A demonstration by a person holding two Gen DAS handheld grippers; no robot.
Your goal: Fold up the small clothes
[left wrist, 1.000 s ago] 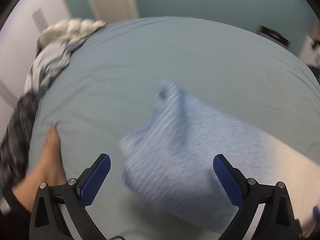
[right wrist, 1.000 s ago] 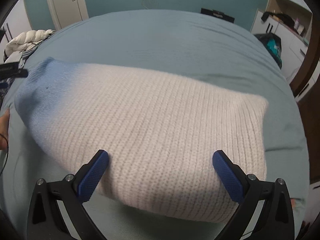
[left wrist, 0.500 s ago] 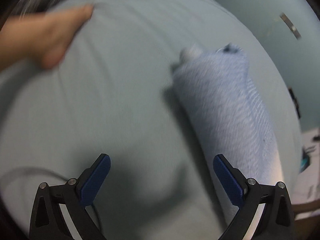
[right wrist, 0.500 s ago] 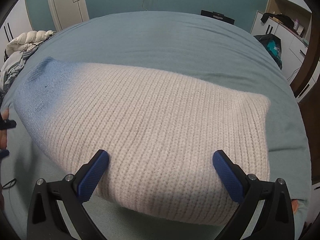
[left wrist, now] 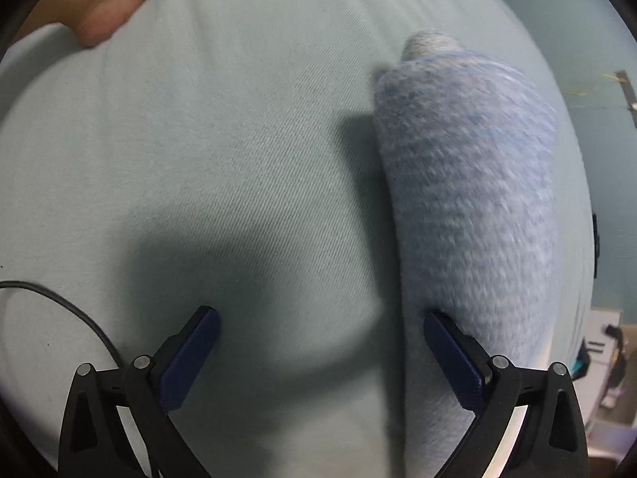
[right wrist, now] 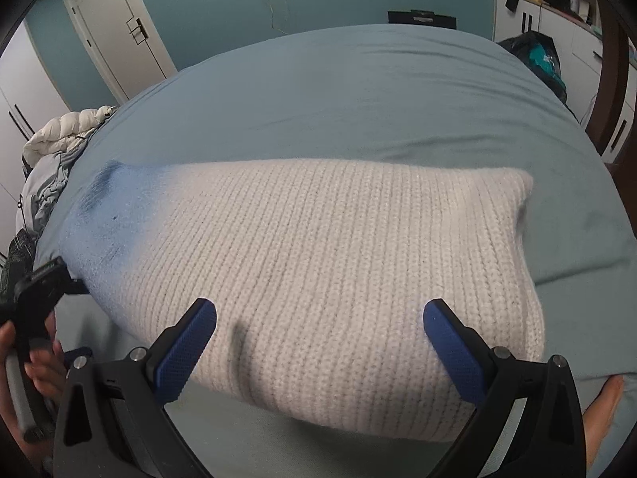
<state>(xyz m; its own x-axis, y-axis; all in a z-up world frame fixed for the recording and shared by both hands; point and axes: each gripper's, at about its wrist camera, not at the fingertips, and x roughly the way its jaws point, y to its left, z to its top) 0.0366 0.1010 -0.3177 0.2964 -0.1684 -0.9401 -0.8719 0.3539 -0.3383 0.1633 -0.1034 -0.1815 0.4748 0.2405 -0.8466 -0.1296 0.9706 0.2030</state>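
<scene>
A folded knit sweater (right wrist: 338, 279), white fading to blue at its left end, lies across the teal bed sheet (right wrist: 358, 99). My right gripper (right wrist: 318, 334) hovers open just above its near edge, nothing between the fingers. In the left wrist view the blue end of the sweater (left wrist: 473, 207) runs up the right side. My left gripper (left wrist: 318, 342) is open over bare sheet, its right finger (left wrist: 450, 350) against the sweater's edge. The left gripper (right wrist: 36, 318) also shows at the right wrist view's left edge, held in a hand.
A pile of other clothes and a white puffy jacket (right wrist: 59, 139) sits at the bed's left edge. A bare foot (left wrist: 99, 12) rests on the sheet top left; another foot (right wrist: 601, 410) shows bottom right. A black cable (left wrist: 59, 302) crosses the sheet. A door (right wrist: 115, 36) and cabinets stand behind.
My left gripper has swung round and dropped low beside the sweater's blue end. The right gripper has lifted back slightly; the sweater lies as before.
</scene>
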